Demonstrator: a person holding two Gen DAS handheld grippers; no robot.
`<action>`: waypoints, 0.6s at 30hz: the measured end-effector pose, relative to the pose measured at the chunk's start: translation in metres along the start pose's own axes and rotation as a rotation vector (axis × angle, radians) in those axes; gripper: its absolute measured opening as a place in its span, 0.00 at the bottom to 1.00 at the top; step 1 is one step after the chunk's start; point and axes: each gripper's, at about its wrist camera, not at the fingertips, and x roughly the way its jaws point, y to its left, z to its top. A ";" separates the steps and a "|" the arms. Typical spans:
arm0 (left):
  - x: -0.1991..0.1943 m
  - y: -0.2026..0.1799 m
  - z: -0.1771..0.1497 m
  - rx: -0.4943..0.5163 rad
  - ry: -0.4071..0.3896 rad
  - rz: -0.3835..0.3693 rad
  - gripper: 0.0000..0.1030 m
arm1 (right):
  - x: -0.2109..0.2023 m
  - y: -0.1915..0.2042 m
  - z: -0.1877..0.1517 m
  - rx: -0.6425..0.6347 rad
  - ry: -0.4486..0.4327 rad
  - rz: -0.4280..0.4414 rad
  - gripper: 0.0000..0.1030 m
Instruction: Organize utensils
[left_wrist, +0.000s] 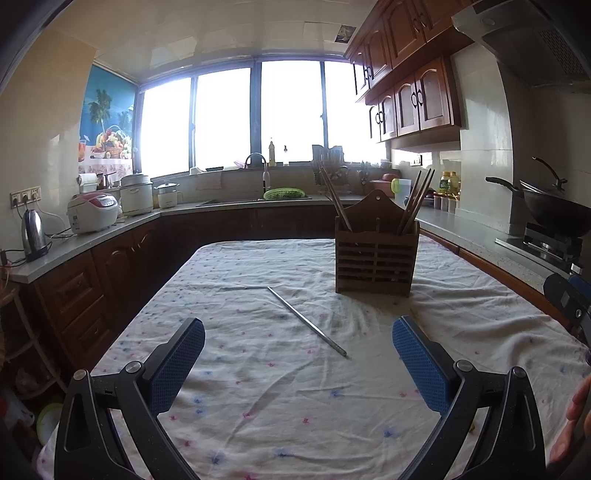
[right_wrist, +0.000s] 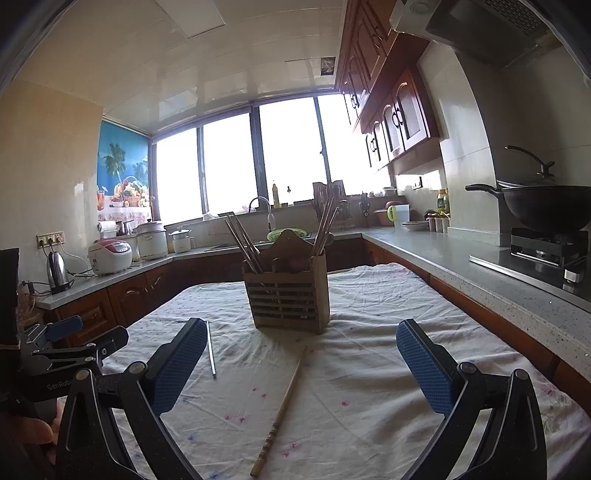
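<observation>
With both grippers gaping and empty, you'll find the metal chopstick thin, stiff, slippery; pinch mid-shaft. That bamboo chopstick is lighter, grippier.

The left gripper is built of matte black plastic with a faint speckle, its two arms shaped like open triangular frames. A round silver screw head sits at each joint, two on either side. Each finger ends in a flat rectangular pad covered in blue rubber with a fine dotted grid. The right gripper has the same make: black framed arms, silver screws, blue textured pads. Seen from the right wrist view, the left gripper's black side bears white lettering that begins "GenRob". Bare skin of a hand shows pinkish at the picture's edge in the left wrist view.
</observation>
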 end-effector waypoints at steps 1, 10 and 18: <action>0.000 -0.001 0.000 0.001 0.001 -0.001 0.99 | 0.000 -0.001 0.000 0.001 0.000 0.001 1.00; -0.001 -0.003 0.001 0.001 0.002 -0.002 0.99 | 0.000 -0.003 0.002 0.008 -0.001 0.000 1.00; 0.001 -0.004 0.003 -0.007 0.004 -0.005 0.99 | 0.002 -0.005 0.004 0.013 0.003 -0.001 1.00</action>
